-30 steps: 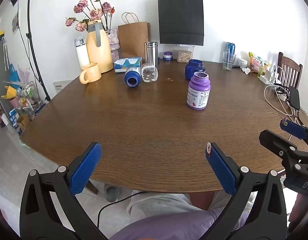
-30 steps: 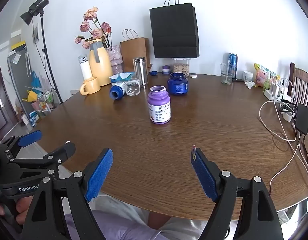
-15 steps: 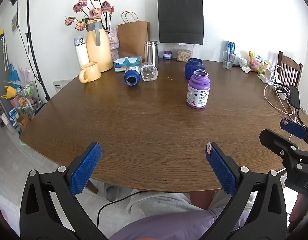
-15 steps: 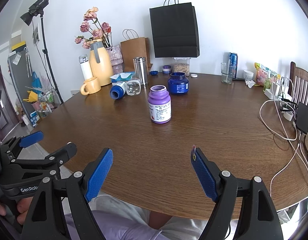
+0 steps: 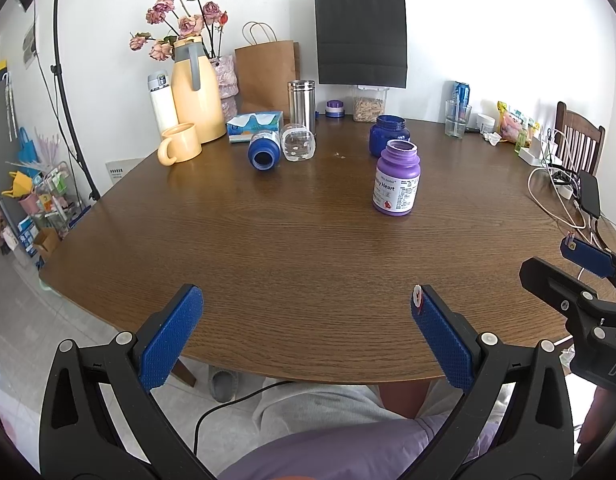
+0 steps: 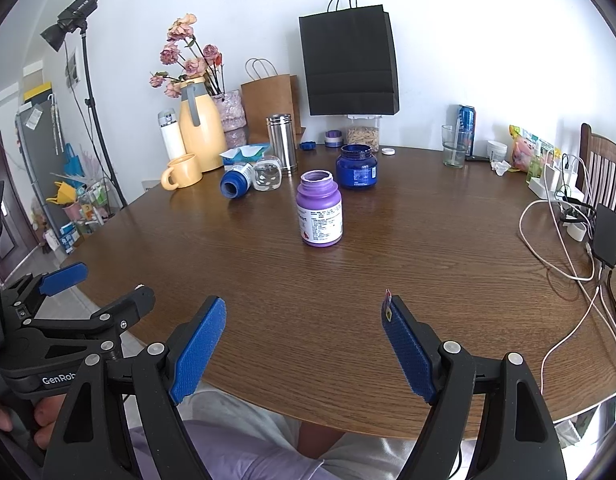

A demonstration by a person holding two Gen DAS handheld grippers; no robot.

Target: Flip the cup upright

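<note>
A clear glass cup (image 5: 297,144) lies on its side at the far left of the brown table (image 5: 308,248), its base facing me; the right wrist view shows the cup (image 6: 267,175) too. A blue bottle (image 5: 263,153) lies on its side right beside it. My left gripper (image 5: 305,304) hangs open over the table's near edge with nothing between its blue pads. My right gripper (image 6: 305,312) is also open and empty, near the same edge. Both are far from the cup.
A purple jar (image 5: 396,178) stands upright mid-table, with a dark blue jar (image 5: 389,135) behind it. At the back are a yellow mug (image 5: 179,149), a yellow jug (image 5: 195,92), a steel tumbler (image 5: 301,106) and paper bags. Cables and a charger (image 6: 568,220) lie at the right.
</note>
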